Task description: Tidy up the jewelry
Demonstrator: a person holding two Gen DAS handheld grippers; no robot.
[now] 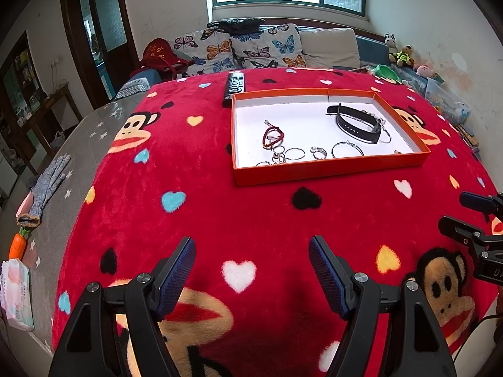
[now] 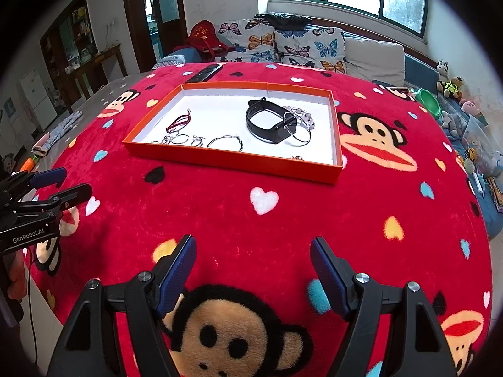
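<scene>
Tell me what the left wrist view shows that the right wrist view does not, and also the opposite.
Only the left wrist view shows a pack of tissues at the far left edge, below the carrot toy, and the whole grey glove. Only the right wrist view shows the white fridge at the left and the printed label on the left gripper. Both views share the orange tray on the red blanket, with the black watch band, the red bracelet and silver hoops inside, the remote behind it, and both grippers open and empty.
</scene>
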